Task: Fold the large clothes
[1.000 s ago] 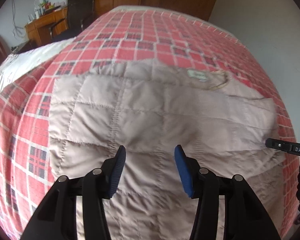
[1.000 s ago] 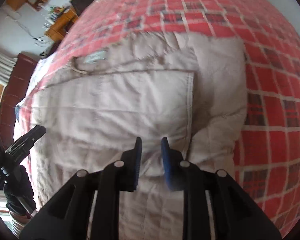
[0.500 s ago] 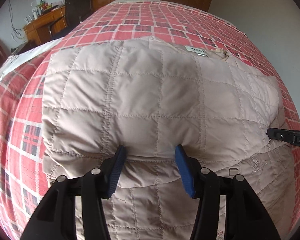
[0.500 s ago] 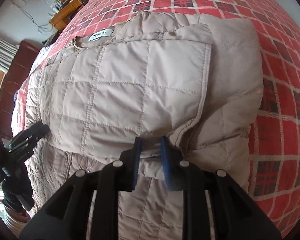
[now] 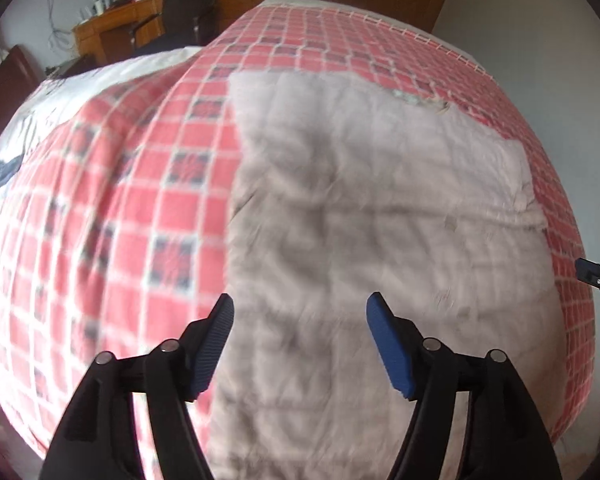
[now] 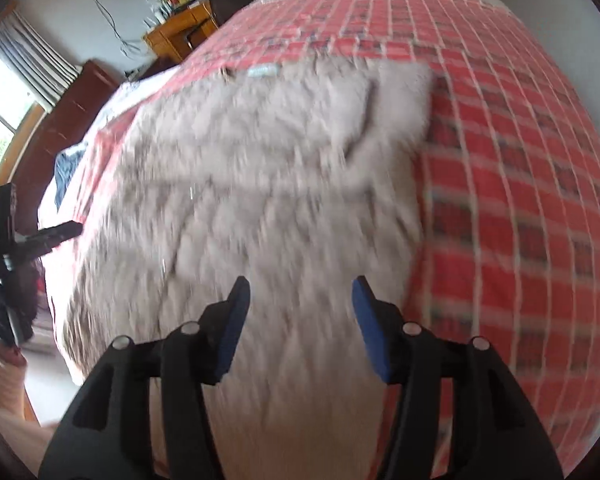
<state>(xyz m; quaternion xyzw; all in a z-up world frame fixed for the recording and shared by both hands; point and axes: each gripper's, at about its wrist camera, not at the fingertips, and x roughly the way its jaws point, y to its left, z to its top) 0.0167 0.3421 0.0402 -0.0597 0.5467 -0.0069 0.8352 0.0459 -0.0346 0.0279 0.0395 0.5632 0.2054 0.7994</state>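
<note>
Beige quilted jacket (image 5: 380, 208) lies below left gripper (image 5: 300, 316) and right gripper (image 6: 300, 300), both spread wide, empty.

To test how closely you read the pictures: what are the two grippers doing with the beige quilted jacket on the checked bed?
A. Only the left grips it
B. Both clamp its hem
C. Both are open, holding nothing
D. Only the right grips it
C: the left gripper and the right gripper both show spread jaws with nothing between them, above the jacket.

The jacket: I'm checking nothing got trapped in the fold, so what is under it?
The beige jacket lies on a red checked bedspread, which shows all around it. Whatever sits directly beneath or between its folded layers is covered, and both views are blurred.
</note>
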